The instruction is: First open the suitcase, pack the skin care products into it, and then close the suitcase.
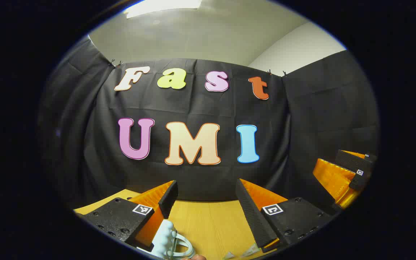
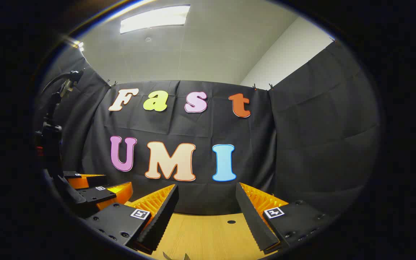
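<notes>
In the left gripper view my left gripper (image 1: 205, 195) is open, with its black-padded orange fingers spread wide over the wooden table (image 1: 208, 224). A pale blue ribbed object with a looped rim (image 1: 170, 240) lies low beside the left finger; I cannot tell what it is. My right gripper (image 1: 350, 175) appears at the far right of that view. In the right gripper view the right gripper (image 2: 207, 196) is open too, with nothing between its fingers, and the left gripper (image 2: 98, 191) sits off to its left. Both point at the booth's back wall.
Small pale scraps (image 1: 240, 252) peek in at the bottom edge near the left gripper's right finger. The table (image 2: 200, 234) has a small dark hole (image 2: 231, 221). A dark stand with cables (image 2: 54, 108) rises at the left edge.
</notes>
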The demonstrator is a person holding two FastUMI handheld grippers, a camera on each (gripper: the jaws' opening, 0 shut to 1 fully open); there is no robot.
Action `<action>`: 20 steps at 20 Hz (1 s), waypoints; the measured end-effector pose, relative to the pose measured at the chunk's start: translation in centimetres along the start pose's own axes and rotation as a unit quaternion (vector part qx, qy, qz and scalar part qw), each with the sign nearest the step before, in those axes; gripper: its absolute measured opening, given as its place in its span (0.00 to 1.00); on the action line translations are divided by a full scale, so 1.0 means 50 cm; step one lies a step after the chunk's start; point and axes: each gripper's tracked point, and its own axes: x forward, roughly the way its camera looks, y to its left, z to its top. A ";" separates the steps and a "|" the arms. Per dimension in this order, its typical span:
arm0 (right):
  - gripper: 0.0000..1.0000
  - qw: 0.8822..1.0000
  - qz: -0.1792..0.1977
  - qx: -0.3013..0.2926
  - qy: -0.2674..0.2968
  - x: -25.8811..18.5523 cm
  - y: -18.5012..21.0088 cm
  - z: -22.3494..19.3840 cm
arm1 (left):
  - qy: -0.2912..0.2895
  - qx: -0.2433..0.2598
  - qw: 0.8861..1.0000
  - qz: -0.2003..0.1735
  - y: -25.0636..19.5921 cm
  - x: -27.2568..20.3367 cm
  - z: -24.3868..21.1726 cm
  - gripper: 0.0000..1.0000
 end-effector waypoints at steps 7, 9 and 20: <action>1.00 1.000 -0.009 0.000 -0.003 0.004 -0.017 0.003 | -0.013 0.001 1.000 0.000 -0.012 -0.001 0.013 0.93; 0.98 1.000 -0.005 -0.003 0.000 0.003 -0.015 -0.003 | -0.010 -0.009 1.000 0.003 -0.013 -0.006 0.007 0.95; 0.98 1.000 0.019 0.016 -0.011 -0.001 0.005 -0.009 | 0.000 0.005 1.000 0.013 -0.005 -0.022 -0.013 0.95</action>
